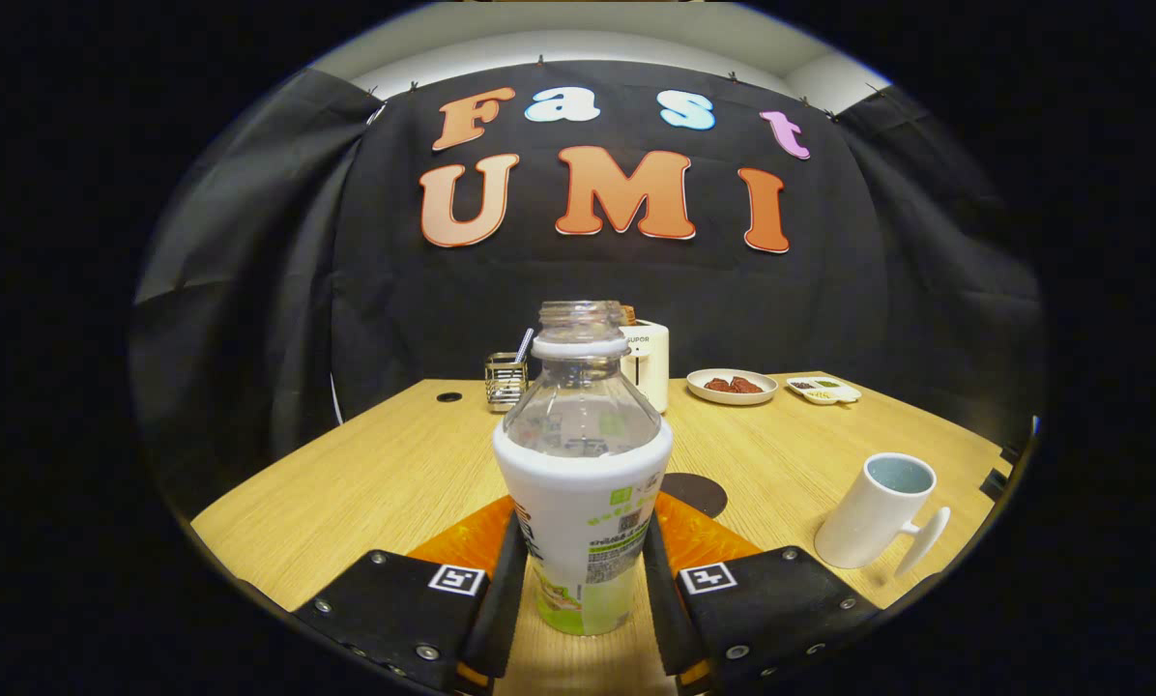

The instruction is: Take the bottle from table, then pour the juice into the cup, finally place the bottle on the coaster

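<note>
The gripper (583, 580) was held level and low over the table (346, 483), both fingers clamped on the upright, uncapped bottle (583, 483). The coaster (699, 491) lay just behind the bottle; the cup (878, 512) stood well off to the right.

Your bottle (583, 483) hides most of the toaster (651, 362) and part of the coaster (699, 493) behind it. The fingers (506, 580) cover its lower sides. What fills the far dish (824, 390) is too small to tell.
</note>
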